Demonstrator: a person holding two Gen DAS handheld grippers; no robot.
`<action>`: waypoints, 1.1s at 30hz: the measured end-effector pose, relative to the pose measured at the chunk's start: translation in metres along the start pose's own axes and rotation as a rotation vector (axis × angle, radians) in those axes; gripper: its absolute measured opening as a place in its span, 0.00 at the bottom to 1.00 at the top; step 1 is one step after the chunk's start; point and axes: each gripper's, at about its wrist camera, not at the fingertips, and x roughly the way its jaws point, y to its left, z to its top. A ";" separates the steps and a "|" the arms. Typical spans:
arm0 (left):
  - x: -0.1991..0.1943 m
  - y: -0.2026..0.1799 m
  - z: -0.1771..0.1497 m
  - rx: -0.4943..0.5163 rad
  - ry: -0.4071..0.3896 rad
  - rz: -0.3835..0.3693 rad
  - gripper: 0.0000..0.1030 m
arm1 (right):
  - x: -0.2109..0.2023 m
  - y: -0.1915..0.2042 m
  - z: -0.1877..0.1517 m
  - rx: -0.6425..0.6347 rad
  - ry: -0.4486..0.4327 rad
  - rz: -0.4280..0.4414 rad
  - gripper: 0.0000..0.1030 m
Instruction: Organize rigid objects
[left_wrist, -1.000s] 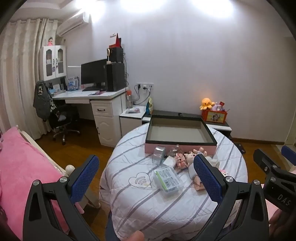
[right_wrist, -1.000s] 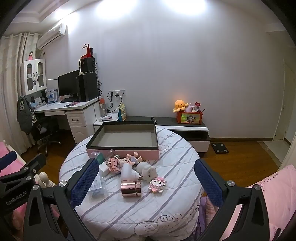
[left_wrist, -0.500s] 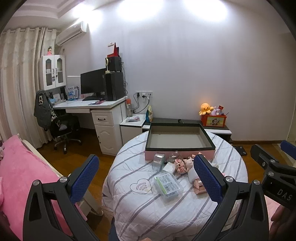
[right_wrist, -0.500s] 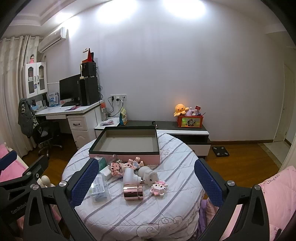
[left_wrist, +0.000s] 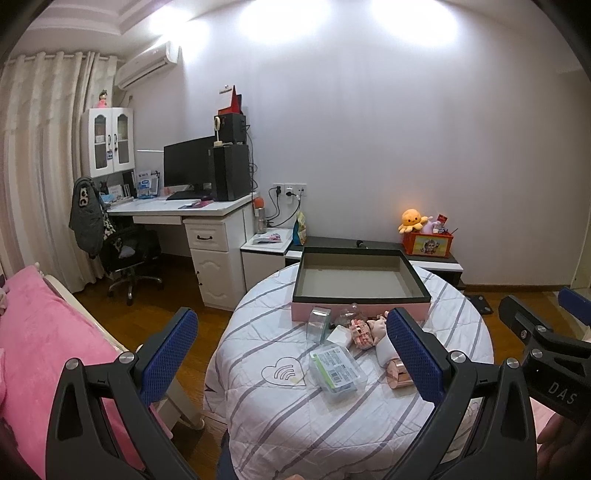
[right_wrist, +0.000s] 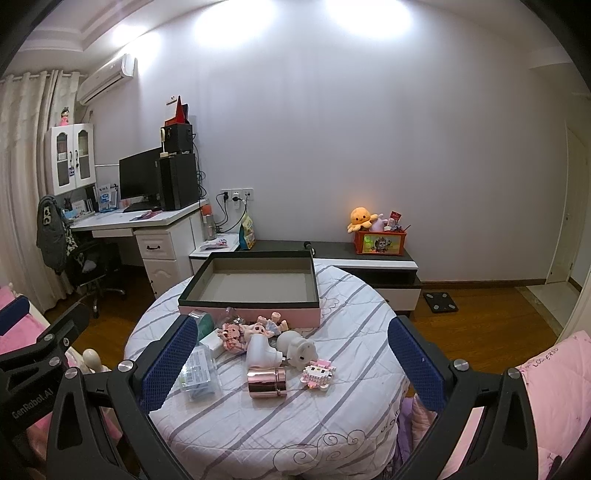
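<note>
A round table with a striped cloth carries an empty pink box with a dark rim at its far side. In front of the box lie a rose-gold cylinder, a white pig figure, a pink block toy, small dolls and a clear case with a green label. A clear tape roll stands near the box. My left gripper and right gripper both hang open above the near edge, holding nothing.
A white desk with monitor and a black chair stand at the left. A low cabinet with an orange toy box runs along the wall. Pink bedding lies at left and at the right.
Both grippers have pulled back and risen slightly, so the table and objects sit lower and smaller in view. Nothing on the table has moved.
</note>
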 end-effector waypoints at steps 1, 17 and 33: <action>0.000 0.000 0.001 0.001 -0.001 0.000 1.00 | 0.000 0.000 0.000 0.000 0.000 0.001 1.00; 0.002 0.001 -0.001 -0.004 0.002 -0.001 1.00 | 0.003 0.003 -0.003 -0.001 0.002 0.004 1.00; 0.011 0.002 -0.006 -0.011 0.023 0.000 1.00 | 0.010 -0.005 -0.003 0.008 0.016 -0.001 1.00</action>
